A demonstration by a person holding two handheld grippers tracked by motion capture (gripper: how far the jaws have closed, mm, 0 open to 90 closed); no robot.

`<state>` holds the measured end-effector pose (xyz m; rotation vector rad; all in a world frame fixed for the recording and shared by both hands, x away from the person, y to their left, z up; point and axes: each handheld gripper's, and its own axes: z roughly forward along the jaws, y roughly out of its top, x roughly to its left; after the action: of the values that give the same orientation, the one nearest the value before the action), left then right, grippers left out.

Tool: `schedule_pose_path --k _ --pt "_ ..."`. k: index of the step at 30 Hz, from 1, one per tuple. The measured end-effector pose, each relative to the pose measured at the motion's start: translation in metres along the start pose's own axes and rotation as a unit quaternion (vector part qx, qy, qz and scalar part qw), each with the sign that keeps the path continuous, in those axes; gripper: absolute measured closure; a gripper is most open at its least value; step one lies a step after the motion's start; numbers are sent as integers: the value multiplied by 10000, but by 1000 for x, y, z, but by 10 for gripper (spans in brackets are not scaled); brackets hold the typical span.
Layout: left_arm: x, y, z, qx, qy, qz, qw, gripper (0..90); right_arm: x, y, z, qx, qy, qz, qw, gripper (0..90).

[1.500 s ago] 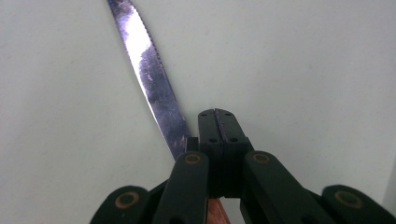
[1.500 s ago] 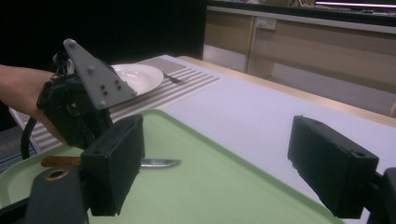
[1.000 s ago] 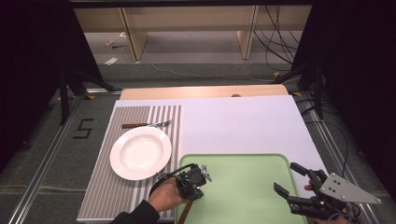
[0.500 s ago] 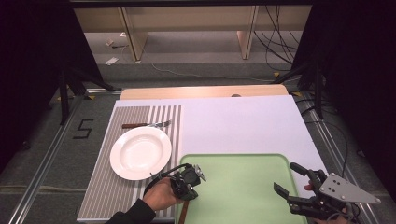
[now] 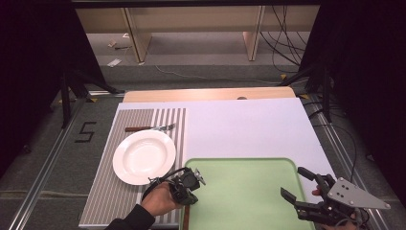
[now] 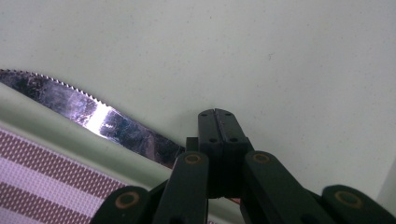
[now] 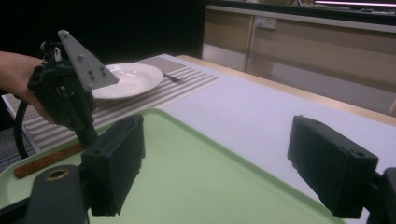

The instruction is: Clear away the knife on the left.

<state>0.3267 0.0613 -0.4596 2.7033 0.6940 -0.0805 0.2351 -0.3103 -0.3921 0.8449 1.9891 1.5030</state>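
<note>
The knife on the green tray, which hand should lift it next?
Probably the left. The left gripper already sits at the knife on the tray's left edge, jaws shut where blade meets handle. The right gripper is open over the tray's right side, well apart from the knife.

left claw (image 5: pixel 191 184): black, looped cable | right claw (image 5: pixel 300 186): black, grey three-cornered screwed plate | dark sleeve (image 5: pixel 130 223)

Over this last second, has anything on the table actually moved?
Hardly. The left gripper has stayed low at the green tray's left edge, jaws shut by the knife; whether they pinch it is unclear. The right gripper, plate and fork stayed put.
</note>
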Motion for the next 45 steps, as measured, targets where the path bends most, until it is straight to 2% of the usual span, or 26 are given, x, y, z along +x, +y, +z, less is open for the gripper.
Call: schedule_pose_path --k 10,15,17,19,21,24,26,27,29,32,33,34,37,38,42,45 --pt "3 -5 -3 -58 14 -84 9999 890 0 0 0 -5 1 5 10000 200" --pt "2 -5 -5 -125 0 -68 9999 847 0 0 0 -6 4 4 10000 199" --pt "2 -5 -7 -187 -73 -69 9998 783 0 0 0 -10 5 1 10000 200" --pt "2 -5 -7 -227 -80 -57 9997 769 0 0 0 -11 6 3 10000 200" --pt "1 -4 -9 -316 -121 -47 9994 700 0 0 0 -3 7 2 10000 200" --pt "-1 -3 -10 -386 -132 -18 9992 654 0 0 0 -3 9 3 10000 200" --pt "-2 -2 -12 -454 -161 -21 9988 556 0 0 0 1 10 3 10000 200" --pt "-6 -2 -13 -602 -117 27 9981 510 0 0 0 -10 12 10 10000 200" --pt "-7 -2 -15 -693 -90 83 9975 452 0 0 0 -12 11 6 10000 200" --pt "-8 -2 -16 -793 -41 52 9968 343 0 0 0 -2 12 9 10000 200" --pt "-9 -2 -17 -965 -39 6 9953 325 0 0 0 -13 8 7 10000 200" --pt "-9 -2 -17 -965 -39 6 9953 313 0 0 0 -14 9 6 10000 200" --pt "-10 -3 -23 -1326 -25 -26 9912 286 0 0 0 -7 7 6 10000 200" --pt "-10 -3 -23 -1326 -25 -26 9912 278 0 0 0 -7 7 6 10000 200" --pt "-10 -6 -29 -1660 22 -113 9861 251 0 0 0 -14 9 6 10000 200" --pt "-11 -8 -33 -1865 47 -100 9824 241 0 0 0 -15 8 8 10000 200"
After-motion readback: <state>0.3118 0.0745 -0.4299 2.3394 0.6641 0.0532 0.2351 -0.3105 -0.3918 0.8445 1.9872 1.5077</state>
